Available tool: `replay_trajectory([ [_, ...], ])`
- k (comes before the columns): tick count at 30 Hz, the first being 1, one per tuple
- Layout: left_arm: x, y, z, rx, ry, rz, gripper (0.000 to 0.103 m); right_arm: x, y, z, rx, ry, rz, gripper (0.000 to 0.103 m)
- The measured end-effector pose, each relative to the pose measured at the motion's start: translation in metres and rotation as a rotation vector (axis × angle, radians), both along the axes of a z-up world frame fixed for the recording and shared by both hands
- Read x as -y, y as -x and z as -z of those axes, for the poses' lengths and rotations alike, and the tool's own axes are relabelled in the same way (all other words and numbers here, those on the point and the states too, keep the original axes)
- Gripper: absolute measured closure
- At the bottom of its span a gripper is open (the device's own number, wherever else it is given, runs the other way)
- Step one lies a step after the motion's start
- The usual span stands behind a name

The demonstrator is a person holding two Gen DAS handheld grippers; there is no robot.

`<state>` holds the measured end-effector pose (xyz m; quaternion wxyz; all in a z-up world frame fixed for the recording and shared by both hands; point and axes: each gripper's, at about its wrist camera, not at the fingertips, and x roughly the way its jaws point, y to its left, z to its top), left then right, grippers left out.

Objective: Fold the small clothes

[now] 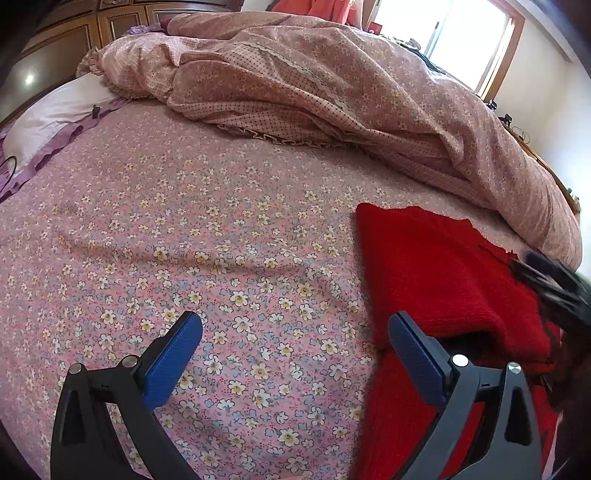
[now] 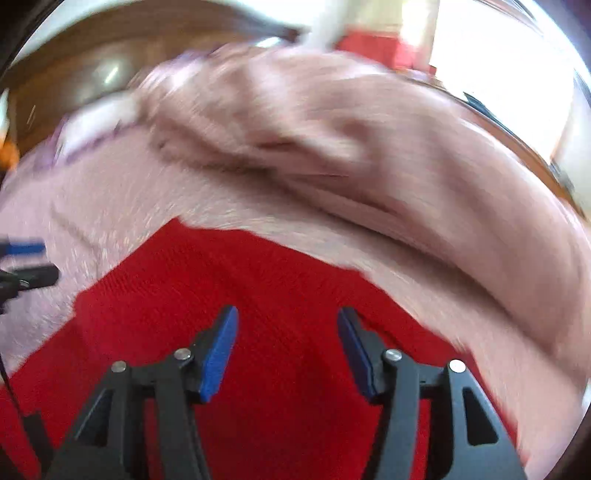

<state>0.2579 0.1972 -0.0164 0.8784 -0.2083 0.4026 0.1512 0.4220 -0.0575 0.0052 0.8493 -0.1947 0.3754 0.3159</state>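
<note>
A red knitted garment lies folded on the flowered bed sheet, at the right of the left wrist view. My left gripper stands open just off the garment's left edge, its right blue pad over the red knit, nothing between the pads. In the blurred right wrist view my right gripper is open above the red garment, which fills the lower half, and nothing is pinched. The right gripper shows as a dark blur at the garment's right side. The left gripper's tip appears at the far left.
A rumpled pink quilt is heaped across the far side of the bed. A white and purple pillow lies at the back left. Wooden cabinets stand behind, and a bright window at the back right.
</note>
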Motion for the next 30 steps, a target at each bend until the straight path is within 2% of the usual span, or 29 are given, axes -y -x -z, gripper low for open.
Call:
replay_trajectory([
  [2,0.003,0.0,0.0,0.001,0.001,0.005,0.005,0.059,0.013,-0.012,-0.023,-0.112,0.149,0.032],
  [4,0.008,-0.001,0.001,0.0,-0.01,0.012,0.005,0.122,0.025,-0.015,-0.064,-0.212,0.298,0.029],
  [6,0.014,-0.002,0.003,-0.005,-0.024,0.019,0.005,0.171,0.027,-0.003,-0.14,-0.261,0.42,0.029],
  [8,0.02,-0.004,0.005,-0.013,-0.035,0.024,0.005,0.195,0.024,0.015,-0.232,-0.29,0.492,0.029],
  [10,0.023,-0.005,0.005,-0.015,-0.038,0.024,0.005,0.199,0.021,0.032,-0.313,-0.322,0.488,0.031],
  [12,0.026,-0.006,0.005,-0.015,-0.044,0.028,0.005,0.189,0.023,0.034,-0.295,-0.292,0.478,0.039],
  [13,0.026,-0.006,0.005,-0.014,-0.046,0.03,0.005,0.185,0.023,0.034,-0.294,-0.288,0.465,0.063],
  [14,0.026,-0.006,0.004,-0.014,-0.049,0.032,0.005,0.177,0.024,0.032,-0.289,-0.274,0.455,0.094],
  [16,0.025,-0.005,0.003,-0.011,-0.045,0.033,0.005,0.17,0.022,0.026,-0.269,-0.245,0.438,0.094],
  [20,0.021,-0.003,-0.002,0.003,-0.036,0.027,0.005,0.16,0.02,0.003,-0.135,-0.147,0.398,0.093],
  [22,0.019,-0.003,-0.003,0.007,-0.033,0.025,0.005,0.156,0.012,0.003,-0.126,-0.096,0.389,0.089],
  [24,0.018,-0.003,-0.004,0.008,-0.031,0.025,0.005,0.153,0.012,0.01,-0.099,-0.012,0.409,0.077],
  [25,0.018,-0.003,-0.004,0.008,-0.031,0.025,0.005,0.153,0.013,0.015,-0.102,0.011,0.418,0.063],
  [26,0.019,-0.003,-0.004,0.009,-0.032,0.025,0.005,0.154,0.015,0.019,-0.113,0.005,0.421,0.049],
  [28,0.02,-0.003,-0.004,0.009,-0.034,0.032,0.005,0.162,0.023,0.024,-0.141,-0.064,0.432,0.035],
  [30,0.023,-0.004,-0.004,0.009,-0.044,0.042,0.005,0.171,0.034,0.026,-0.14,-0.108,0.46,0.035],
])
